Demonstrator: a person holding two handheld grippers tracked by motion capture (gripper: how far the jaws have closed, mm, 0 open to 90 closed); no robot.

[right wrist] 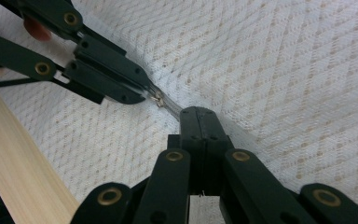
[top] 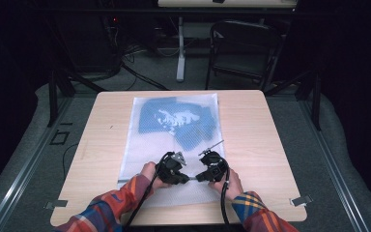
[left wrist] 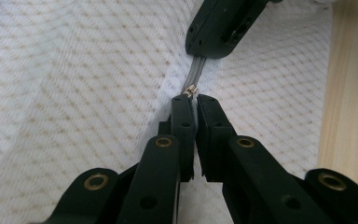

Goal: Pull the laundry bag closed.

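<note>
Pinching the small metal zipper pull (left wrist: 192,90) between its closed jaws, the left gripper (left wrist: 196,99) is held low over a white mesh laundry bag (left wrist: 74,93). In the right gripper view the same pull (right wrist: 157,98) is seen at the tip of the left gripper (right wrist: 142,93), with the grey zipper tape (right wrist: 170,106) running from it to the right gripper (right wrist: 200,112). The right gripper's jaws are closed on that tape, just beside the pull. In the left gripper view the tape (left wrist: 196,70) is seen stretched between the two sets of jaws, the right gripper (left wrist: 205,53) coming in from above.

From the high view, the left gripper (top: 186,178) and right gripper (top: 198,178) are seen tip to tip near the bag's front edge, each held by a hand (top: 149,174) in a plaid sleeve (top: 111,205). The laundry bag (top: 140,145) is laid flat along the middle of a light wooden table (top: 256,145), and a blue garment (top: 164,113) with a white print is visible through the mesh at its far end. Beyond the table, a dark chair (top: 241,43) is set on the floor.
</note>
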